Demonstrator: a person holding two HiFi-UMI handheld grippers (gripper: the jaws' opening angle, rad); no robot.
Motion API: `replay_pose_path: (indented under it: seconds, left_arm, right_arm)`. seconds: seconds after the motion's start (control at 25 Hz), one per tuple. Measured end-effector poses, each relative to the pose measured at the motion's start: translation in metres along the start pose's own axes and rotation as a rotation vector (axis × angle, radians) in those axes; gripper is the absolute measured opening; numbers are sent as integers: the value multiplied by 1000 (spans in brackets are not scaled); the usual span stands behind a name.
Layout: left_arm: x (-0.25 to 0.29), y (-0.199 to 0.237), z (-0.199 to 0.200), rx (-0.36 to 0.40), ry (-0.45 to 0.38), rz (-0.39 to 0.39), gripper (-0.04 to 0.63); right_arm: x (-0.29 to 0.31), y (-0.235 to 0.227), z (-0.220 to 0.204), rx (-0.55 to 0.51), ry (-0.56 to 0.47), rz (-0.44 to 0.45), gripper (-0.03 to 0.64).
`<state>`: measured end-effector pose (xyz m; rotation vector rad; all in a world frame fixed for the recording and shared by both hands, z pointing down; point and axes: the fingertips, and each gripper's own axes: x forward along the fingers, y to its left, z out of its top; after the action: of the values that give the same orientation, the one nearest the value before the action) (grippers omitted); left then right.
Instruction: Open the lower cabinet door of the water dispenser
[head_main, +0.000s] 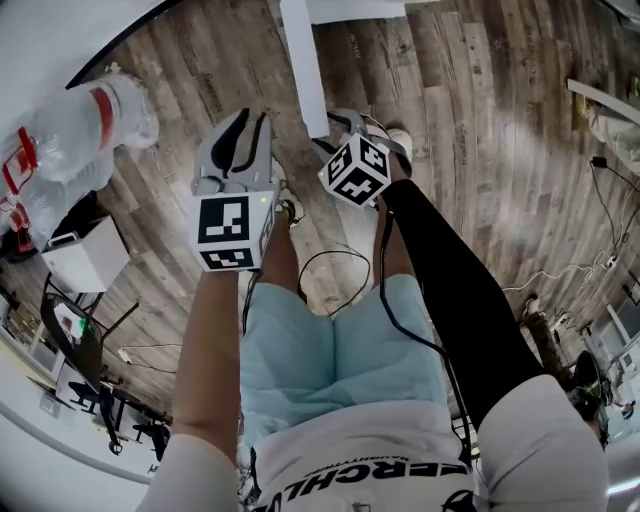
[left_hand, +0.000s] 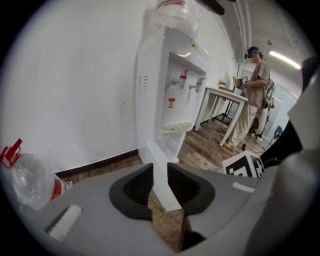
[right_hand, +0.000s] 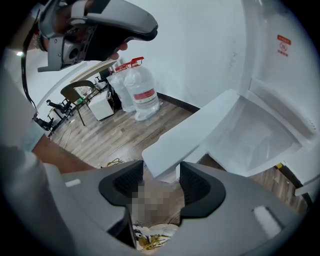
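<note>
Lower cabinet door (right_hand: 197, 134) of the water dispenser (left_hand: 165, 95) stands open, hinged out over the wood floor (head_main: 480, 150). Only the right gripper view shows its inner face and the empty white compartment (right_hand: 250, 137) behind it. The door's free corner sits in the gap of the right gripper (right_hand: 162, 175), whose jaws are spread wide with neither pad pressing on it.

The left gripper view meets the door edge-on. It alone shows the dispenser's upper front, with the two taps (left_hand: 189, 80) and the drip tray (left_hand: 176, 126), and a person standing at a bench (left_hand: 225, 93) farther back. The left gripper (left_hand: 157, 172) has its jaws a narrow slit apart. The door's edge lines up in that slit but lies beyond the pads, unclamped.

From the head view the door is just a white strip cut off by the top of the frame, with the left gripper just beside it. The dispenser body is out of that frame, and the right jaws are mostly hidden behind their marker cube (head_main: 355, 170). The bottle on top of the dispenser is cut off in the left gripper view. Spare water bottles (right_hand: 142, 92) stand by the wall.
</note>
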<state>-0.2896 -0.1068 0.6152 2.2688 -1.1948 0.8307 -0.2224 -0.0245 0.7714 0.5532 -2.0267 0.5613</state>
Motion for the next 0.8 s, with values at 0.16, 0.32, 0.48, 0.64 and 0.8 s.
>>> replay_pose_path:
  seconds: [0.16, 0.32, 0.48, 0.64, 0.8]
  left_arm:
    - [-10, 15, -3, -18, -12, 20, 95]
    - [-17, 30, -7, -36, -21, 36, 95]
    - [-23, 43, -9, -54, -27, 44, 95]
    - [-30, 59, -12, -79, -38, 60, 95]
    - [-36, 75, -16, -94, -46, 76, 95]
  right_arm:
    - [7, 12, 14, -32, 4, 11, 208]
    - [15, 21, 26, -62, 15, 23, 207]
    - [23, 27, 37, -88, 23, 28, 209]
    - [32, 35, 50, -115, 25, 24, 209]
    - [42, 41, 64, -147, 28, 29, 209]
